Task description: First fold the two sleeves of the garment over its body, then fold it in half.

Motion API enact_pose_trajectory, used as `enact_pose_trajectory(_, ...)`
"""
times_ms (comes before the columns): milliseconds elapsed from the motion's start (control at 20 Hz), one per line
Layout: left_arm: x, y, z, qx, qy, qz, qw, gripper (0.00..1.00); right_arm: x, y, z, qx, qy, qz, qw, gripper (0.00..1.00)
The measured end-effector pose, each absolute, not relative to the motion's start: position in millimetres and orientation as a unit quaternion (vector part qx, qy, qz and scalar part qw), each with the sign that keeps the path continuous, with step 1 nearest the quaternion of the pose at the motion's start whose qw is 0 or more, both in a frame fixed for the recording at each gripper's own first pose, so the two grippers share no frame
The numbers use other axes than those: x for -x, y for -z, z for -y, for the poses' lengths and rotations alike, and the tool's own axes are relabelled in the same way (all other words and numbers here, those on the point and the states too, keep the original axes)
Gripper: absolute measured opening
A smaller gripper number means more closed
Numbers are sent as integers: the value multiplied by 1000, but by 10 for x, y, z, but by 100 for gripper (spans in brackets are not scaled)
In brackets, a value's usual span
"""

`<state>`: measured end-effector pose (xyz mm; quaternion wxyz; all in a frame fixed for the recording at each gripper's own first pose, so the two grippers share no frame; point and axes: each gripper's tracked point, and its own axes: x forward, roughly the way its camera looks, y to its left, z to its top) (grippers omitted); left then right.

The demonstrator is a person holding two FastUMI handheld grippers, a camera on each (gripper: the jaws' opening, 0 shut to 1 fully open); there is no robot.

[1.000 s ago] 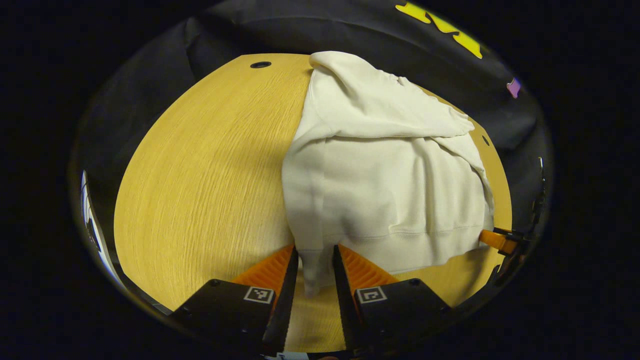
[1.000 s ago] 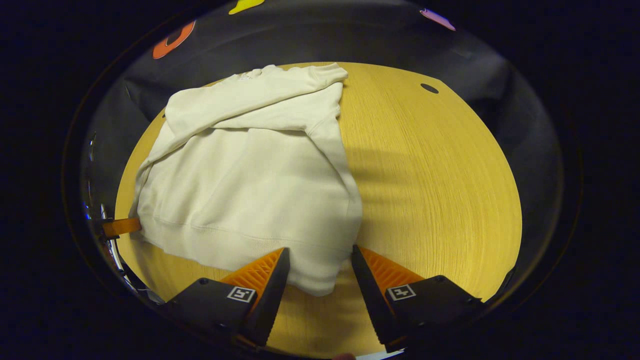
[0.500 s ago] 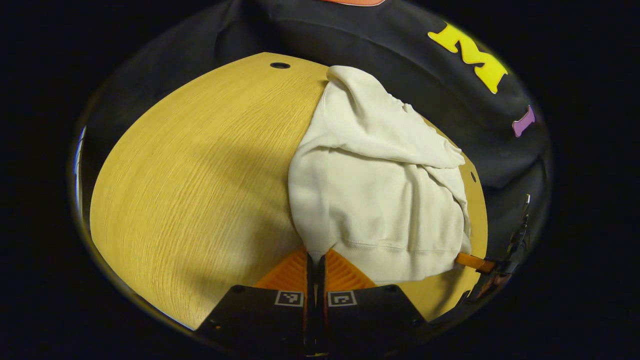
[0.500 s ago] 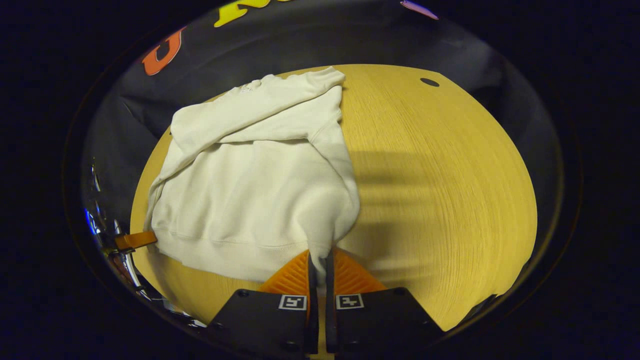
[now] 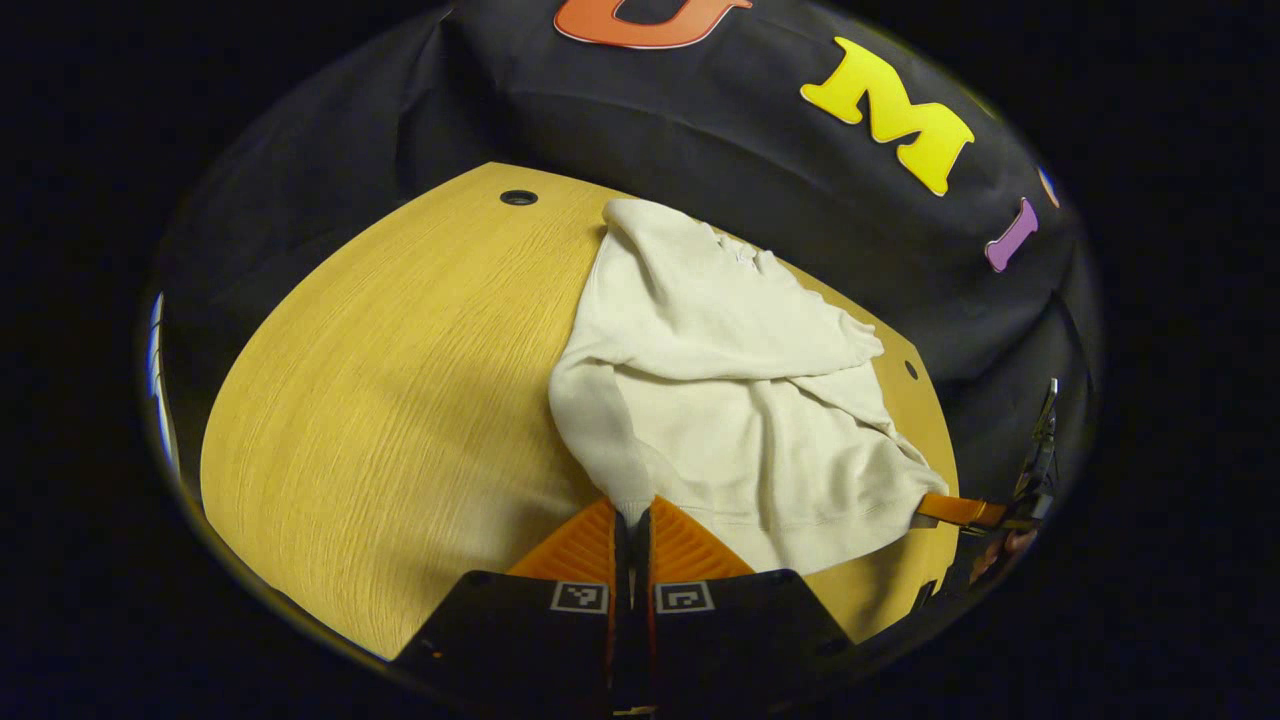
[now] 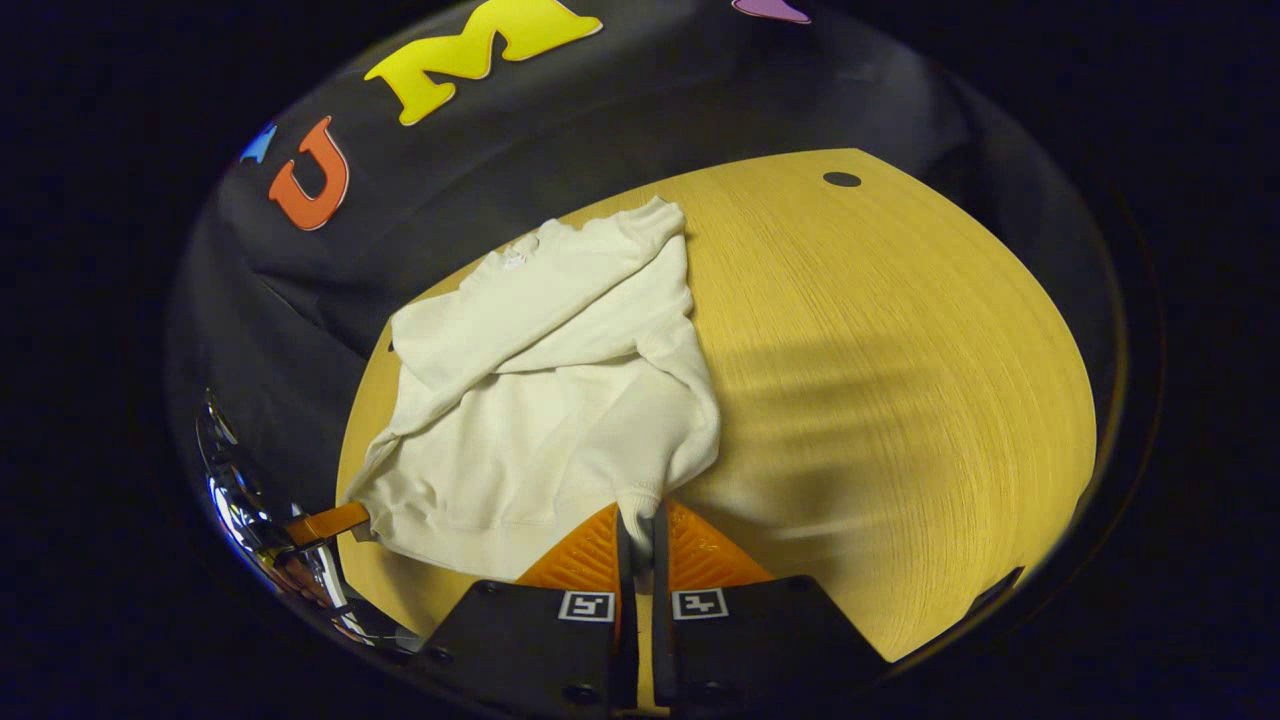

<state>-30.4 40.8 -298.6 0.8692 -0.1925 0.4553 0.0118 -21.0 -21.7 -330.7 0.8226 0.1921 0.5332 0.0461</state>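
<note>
Two grippers hold the near hem of a cream sweatshirt that lies on a round, light wooden table. In the left gripper view, the left gripper sits low at the near edge of the table, angled forward and down, its fingers pressed together on the sweatshirt's near left hem corner, where the cloth gathers into a narrow pinch between them. In the right gripper view, the right gripper is posed the same way, its fingers clamped on the opposite hem corner. Each gripper also appears at the rim of the other's view as a fingertip touching the far hem corner, beside part of a hand. The sweatshirt's long axis runs away from both grippers, hem nearest and neckline farthest, toward the booth's cloth wall. Both sleeves lie folded across the upper body, and the pinched hem corners look drawn up off the table while the collar end rests on it at the far edge. The garment spreads forward and to the right of the left gripper, and forward and to the left of the right gripper. A small dark hole marks the bare tabletop well apart from the cloth.
</note>
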Motion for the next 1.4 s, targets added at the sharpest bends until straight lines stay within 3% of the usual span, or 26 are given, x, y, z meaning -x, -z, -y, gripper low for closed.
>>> enact_pose_trajectory(600,-918,1805,-458,219,31,-339,914,3,-1016,2205,41,-208,-95,-438,869,6)
enact_pose_trajectory(950,-2112,1251,-543,219,52,-270,936,3,-2226,1715,-38,-212,-111,-391,889,6)
enact_pose_trajectory(1150,-2781,1419,-567,205,50,-268,940,2,-2853,1934,-103,-221,-103,-395,886,6)
enact_pose_trajectory(1400,-3315,2174,-561,193,38,-294,935,0,-3276,2841,-147,-224,-81,-425,873,6)
